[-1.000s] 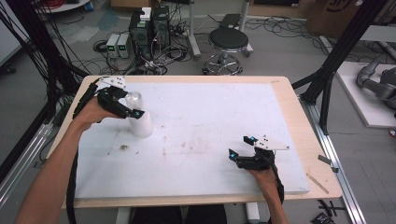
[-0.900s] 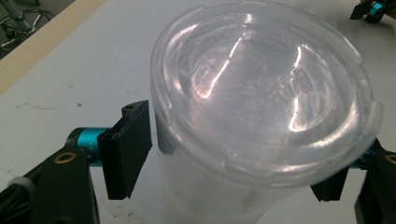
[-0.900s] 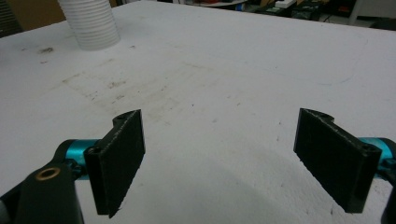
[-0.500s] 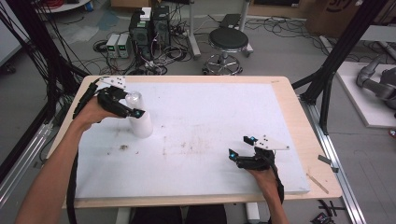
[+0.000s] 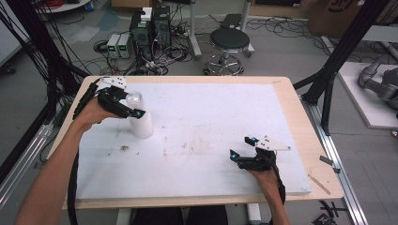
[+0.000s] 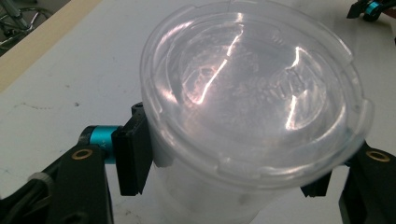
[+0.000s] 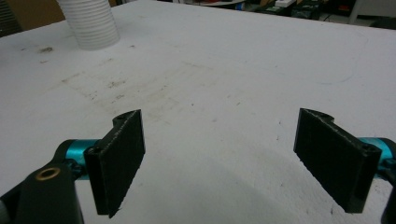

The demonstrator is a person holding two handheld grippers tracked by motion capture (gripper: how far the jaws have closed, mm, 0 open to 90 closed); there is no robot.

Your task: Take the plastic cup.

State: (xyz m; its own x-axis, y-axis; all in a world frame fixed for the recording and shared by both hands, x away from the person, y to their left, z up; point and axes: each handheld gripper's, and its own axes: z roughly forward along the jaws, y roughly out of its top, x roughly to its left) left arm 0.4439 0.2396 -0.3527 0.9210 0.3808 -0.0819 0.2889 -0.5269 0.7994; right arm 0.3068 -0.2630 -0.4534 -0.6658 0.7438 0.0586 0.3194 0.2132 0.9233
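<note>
A white ribbed cup point(image 5: 142, 125) with a clear plastic lid point(image 5: 133, 98) stands upright on the white tabletop point(image 5: 211, 103) at the left. My left gripper point(image 5: 133, 108) is shut on it just under the lid. In the left gripper view the lid point(image 6: 252, 93) looms large, and the black pads point(image 6: 133, 156) press the cup wall point(image 6: 205, 196) from both sides. My right gripper point(image 5: 241, 146) rests low over the table's front right, open with nothing between its pads point(image 7: 119, 158). In the right gripper view point(image 7: 224, 158) the cup's ribbed base point(image 7: 93, 23) stands far off at the upper left.
Faint dirt marks point(image 5: 124, 148) lie on the white surface in front of the cup. A wooden rim point(image 5: 305, 136) borders the table. On the floor beyond the table stand a stool point(image 5: 229, 42) and computer boxes point(image 5: 150, 26) with cables.
</note>
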